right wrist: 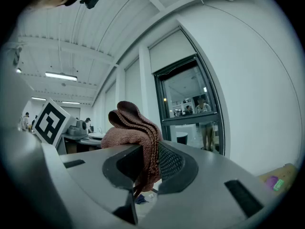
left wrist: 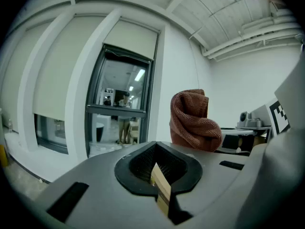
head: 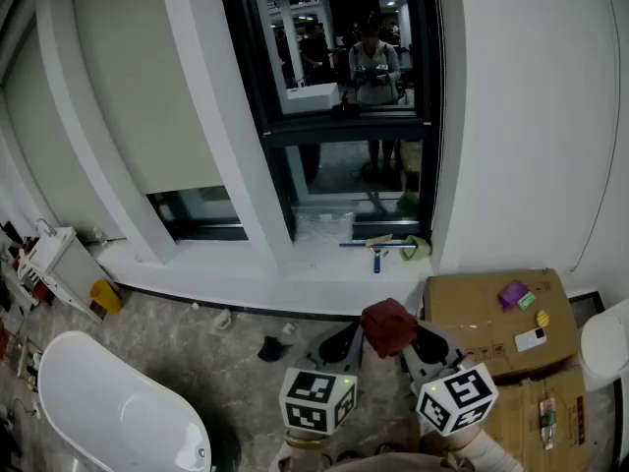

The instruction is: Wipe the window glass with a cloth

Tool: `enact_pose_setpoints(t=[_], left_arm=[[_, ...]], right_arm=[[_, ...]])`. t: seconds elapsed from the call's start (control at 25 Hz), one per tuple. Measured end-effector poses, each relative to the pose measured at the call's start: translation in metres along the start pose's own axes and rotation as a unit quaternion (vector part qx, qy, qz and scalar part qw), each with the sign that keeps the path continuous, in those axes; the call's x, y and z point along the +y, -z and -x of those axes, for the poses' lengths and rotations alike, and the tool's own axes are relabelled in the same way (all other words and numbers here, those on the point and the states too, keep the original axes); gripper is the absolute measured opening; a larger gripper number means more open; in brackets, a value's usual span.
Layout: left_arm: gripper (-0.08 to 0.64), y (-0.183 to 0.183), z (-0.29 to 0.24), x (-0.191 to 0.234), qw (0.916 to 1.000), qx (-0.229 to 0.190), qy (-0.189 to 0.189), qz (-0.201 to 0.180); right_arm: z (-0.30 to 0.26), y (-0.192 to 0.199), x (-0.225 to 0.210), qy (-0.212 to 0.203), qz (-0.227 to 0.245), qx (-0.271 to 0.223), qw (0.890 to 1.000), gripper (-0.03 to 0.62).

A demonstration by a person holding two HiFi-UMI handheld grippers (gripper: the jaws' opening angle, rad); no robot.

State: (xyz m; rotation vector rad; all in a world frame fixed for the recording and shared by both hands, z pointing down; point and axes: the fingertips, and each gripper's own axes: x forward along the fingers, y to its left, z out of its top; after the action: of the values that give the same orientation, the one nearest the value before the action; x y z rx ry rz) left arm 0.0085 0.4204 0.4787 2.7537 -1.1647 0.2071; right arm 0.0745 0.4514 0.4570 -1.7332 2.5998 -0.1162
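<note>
Right gripper [head: 421, 340] clamps the brown cloth [head: 388, 325]; window glass [head: 334, 87] lies far ahead, slightly left; left gripper [head: 344, 342] closed, empty.

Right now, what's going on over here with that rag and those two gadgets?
A person holds a two-jaw tool in each hand. The right tool is clamped on a reddish-brown cloth. The left tool is shut with nothing in it, close beside the cloth. Both are held short of the window glass, so wiping has not yet started.
</note>
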Motion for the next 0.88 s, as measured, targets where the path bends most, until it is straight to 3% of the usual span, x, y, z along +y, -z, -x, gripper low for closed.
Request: enact_pose_setpoints(t=[0.48,0.88], left_arm=[[0.005,0.006,0.000,-0.006,0.9999,0.013,0.007,-0.003],[0.005,0.000,0.006,0.044,0.9996,0.017,0.015,0.016]], right_arm=[[0.007,0.009,-0.001,0.008,-0.017,0.010,1.000,0.057],[-0.034,0.011,0.023,0.025,-0.018,0.029,0.999,0.057]])
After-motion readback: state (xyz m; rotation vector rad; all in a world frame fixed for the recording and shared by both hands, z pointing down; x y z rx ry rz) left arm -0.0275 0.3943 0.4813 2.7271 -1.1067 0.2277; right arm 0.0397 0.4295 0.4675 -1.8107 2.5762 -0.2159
